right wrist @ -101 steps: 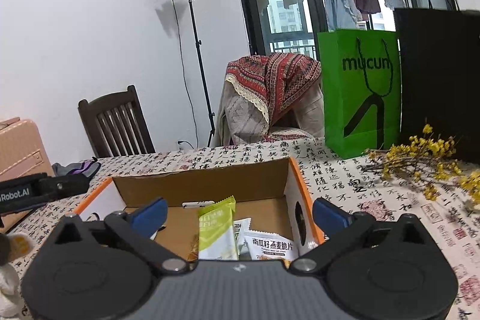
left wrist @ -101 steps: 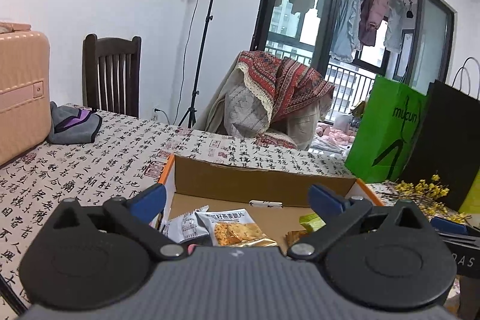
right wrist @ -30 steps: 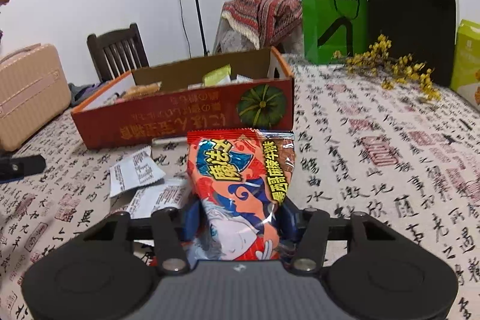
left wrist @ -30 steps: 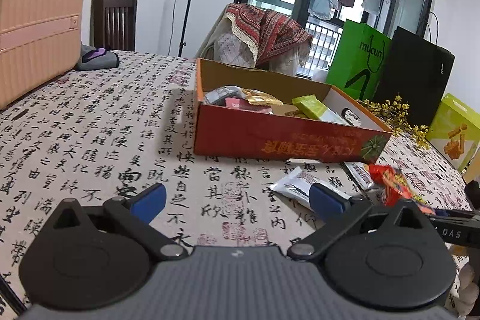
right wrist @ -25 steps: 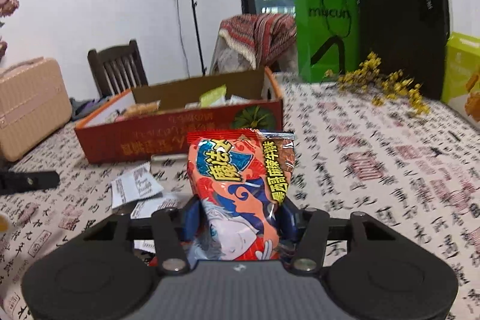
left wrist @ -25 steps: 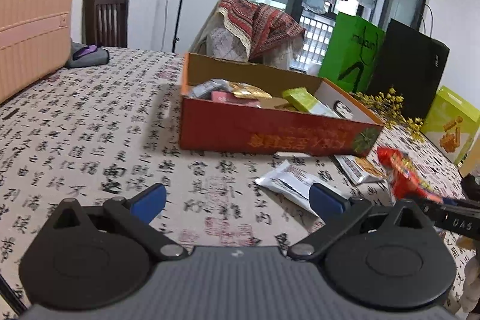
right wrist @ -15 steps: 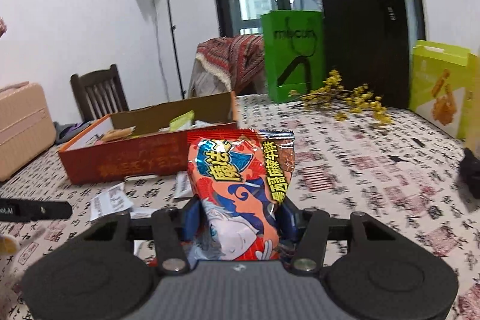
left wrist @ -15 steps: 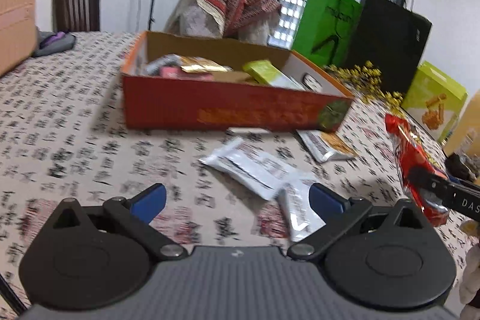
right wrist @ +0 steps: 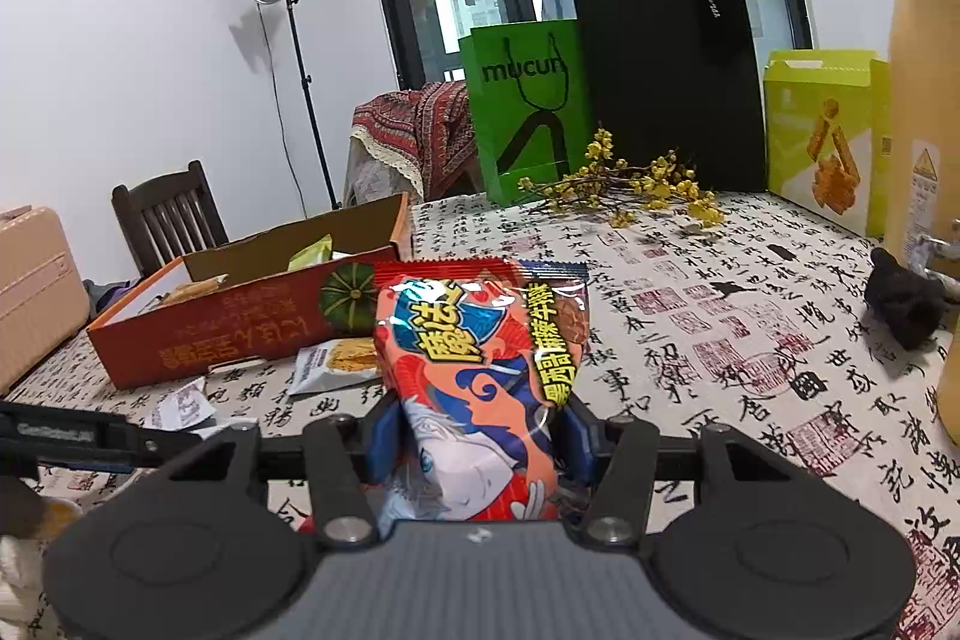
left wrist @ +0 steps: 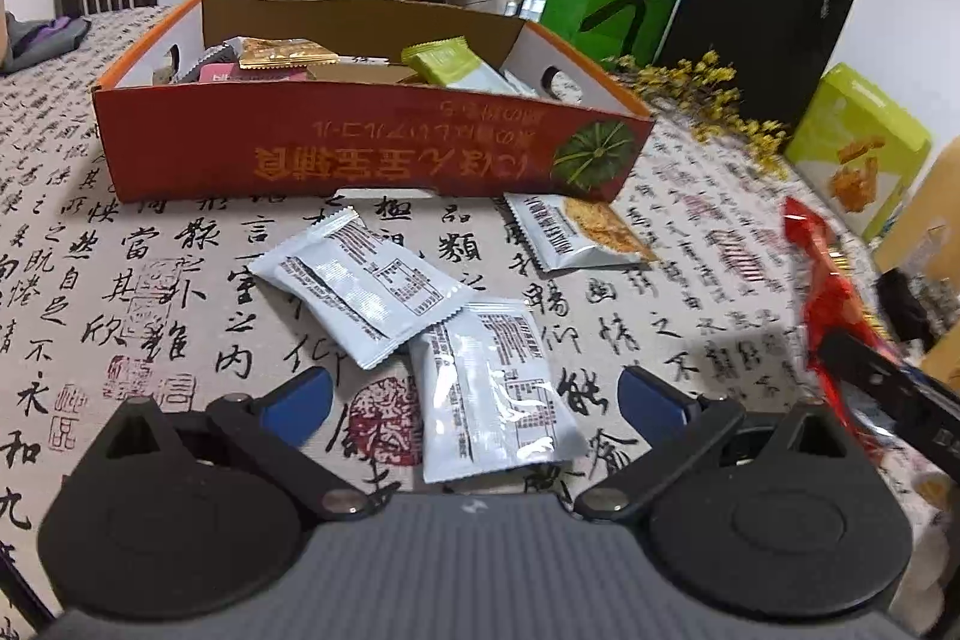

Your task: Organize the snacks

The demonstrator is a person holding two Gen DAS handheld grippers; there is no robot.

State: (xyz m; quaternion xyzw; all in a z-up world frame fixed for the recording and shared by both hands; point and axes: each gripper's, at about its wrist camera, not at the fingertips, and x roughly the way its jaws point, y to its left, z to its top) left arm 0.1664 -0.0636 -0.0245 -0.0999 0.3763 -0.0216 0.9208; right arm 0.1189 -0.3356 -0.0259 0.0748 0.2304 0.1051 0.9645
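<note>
left hand-held gripper hovers low with fingers apart over two white snack packets on the tabletop. beyond them sits the orange box holding snacks, a cracker packet touching its front wall.

right hand-held gripper is level, clamped on an upright red snack bag above the tabletop. yellow flowers, green bag and black bag stand behind.
</note>
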